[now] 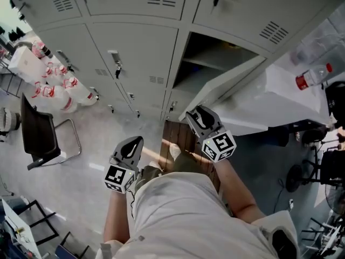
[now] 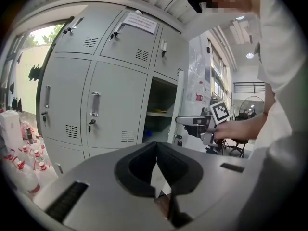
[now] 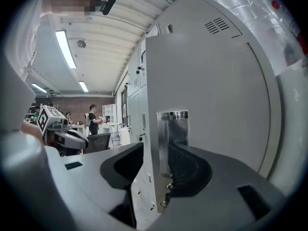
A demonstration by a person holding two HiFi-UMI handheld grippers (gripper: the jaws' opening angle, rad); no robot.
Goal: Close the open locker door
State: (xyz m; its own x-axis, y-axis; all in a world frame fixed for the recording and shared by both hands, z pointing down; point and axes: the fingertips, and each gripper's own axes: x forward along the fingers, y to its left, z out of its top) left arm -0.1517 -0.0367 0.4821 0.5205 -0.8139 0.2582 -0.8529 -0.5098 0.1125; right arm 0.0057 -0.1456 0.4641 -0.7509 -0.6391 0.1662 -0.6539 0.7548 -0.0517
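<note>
The grey locker door (image 1: 232, 85) stands swung out from its open compartment (image 1: 210, 58), which has a shelf inside. My right gripper (image 1: 197, 115) is at the door's free edge. In the right gripper view the door (image 3: 207, 100) and its chrome handle plate (image 3: 172, 138) sit between the jaws of the right gripper (image 3: 156, 153), and both jaws touch the door. My left gripper (image 1: 132, 144) hangs lower left, away from the lockers, its jaws shut with nothing in them (image 2: 156, 150). The left gripper view shows the open compartment (image 2: 159, 114) and the right gripper (image 2: 192, 121) at the door.
Closed grey lockers (image 1: 135, 53) fill the wall. A black chair (image 1: 40, 134) and white red-capped bottles (image 1: 54, 88) stand at the left. A white wrapped surface (image 1: 280, 99) with a bottle (image 1: 312, 77) lies behind the door. People (image 3: 92, 119) stand far off.
</note>
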